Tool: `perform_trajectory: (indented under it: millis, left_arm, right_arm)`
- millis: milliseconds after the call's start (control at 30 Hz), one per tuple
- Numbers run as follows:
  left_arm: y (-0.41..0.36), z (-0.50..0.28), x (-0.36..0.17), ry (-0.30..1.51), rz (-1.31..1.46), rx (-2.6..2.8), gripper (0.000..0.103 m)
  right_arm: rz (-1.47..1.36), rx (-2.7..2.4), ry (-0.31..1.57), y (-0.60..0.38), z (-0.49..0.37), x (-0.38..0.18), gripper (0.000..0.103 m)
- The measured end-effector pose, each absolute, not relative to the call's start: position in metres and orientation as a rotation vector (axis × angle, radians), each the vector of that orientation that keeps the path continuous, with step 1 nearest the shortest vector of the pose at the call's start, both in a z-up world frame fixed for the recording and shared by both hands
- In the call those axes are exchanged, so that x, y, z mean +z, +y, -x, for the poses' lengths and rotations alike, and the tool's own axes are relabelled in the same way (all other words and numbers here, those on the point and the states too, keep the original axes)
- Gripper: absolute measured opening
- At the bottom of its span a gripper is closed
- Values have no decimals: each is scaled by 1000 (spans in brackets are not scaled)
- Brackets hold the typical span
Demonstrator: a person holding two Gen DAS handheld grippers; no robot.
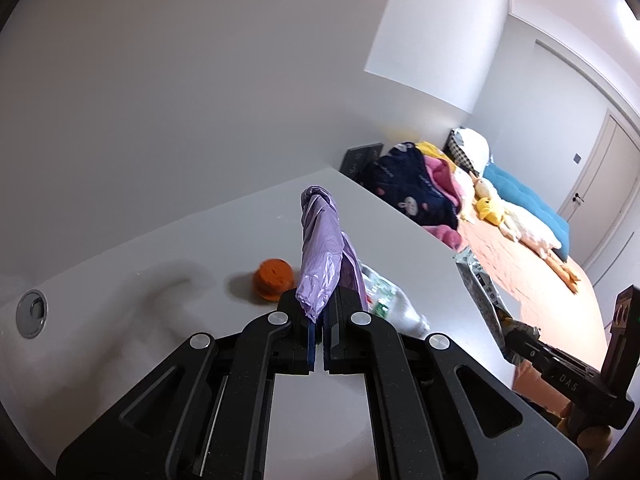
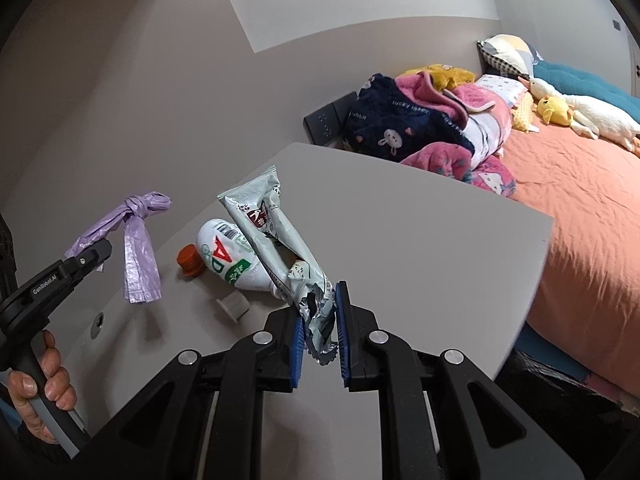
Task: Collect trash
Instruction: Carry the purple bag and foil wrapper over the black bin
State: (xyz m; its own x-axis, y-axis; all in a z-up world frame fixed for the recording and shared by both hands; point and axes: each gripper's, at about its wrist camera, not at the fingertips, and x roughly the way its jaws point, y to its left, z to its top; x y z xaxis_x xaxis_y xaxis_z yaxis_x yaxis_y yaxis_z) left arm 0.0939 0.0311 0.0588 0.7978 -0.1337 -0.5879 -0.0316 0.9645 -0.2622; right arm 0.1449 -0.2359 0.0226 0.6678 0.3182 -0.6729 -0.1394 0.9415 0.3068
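My left gripper [image 1: 320, 306] is shut on a knotted purple plastic bag [image 1: 322, 240], which stands up from the jaws above the grey table [image 1: 160, 264]. The right wrist view shows that gripper [image 2: 100, 252] at the left, the bag [image 2: 140, 248] hanging from it. My right gripper [image 2: 320, 308] is shut on the crumpled end of a pale green foil wrapper [image 2: 272, 228], lifted off the table; the left wrist view shows it [image 1: 510, 330] at the right edge with the wrapper [image 1: 478, 288]. A white plastic bottle [image 2: 224, 258] lies on the table beside an orange lump [image 2: 191, 261].
A small white cap [image 2: 233, 307] lies near the bottle. A round cable grommet [image 1: 31, 314] is set in the table [image 2: 420, 232]. Right of the table is a bed [image 2: 580, 208] with piled blankets [image 2: 420, 128] and plush toys. A hand [image 2: 44, 380] holds the left gripper's handle.
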Motion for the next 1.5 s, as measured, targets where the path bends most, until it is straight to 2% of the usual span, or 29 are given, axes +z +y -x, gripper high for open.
perform_trajectory:
  millis: [667, 1500]
  left_arm:
    - [-54, -14, 77, 648, 221, -205, 1]
    - [-156, 42, 73, 662, 150, -403, 1]
  right_arm:
    - [-263, 218, 711, -292, -37, 62, 16]
    - [-288, 83, 648, -371, 61, 72, 16]
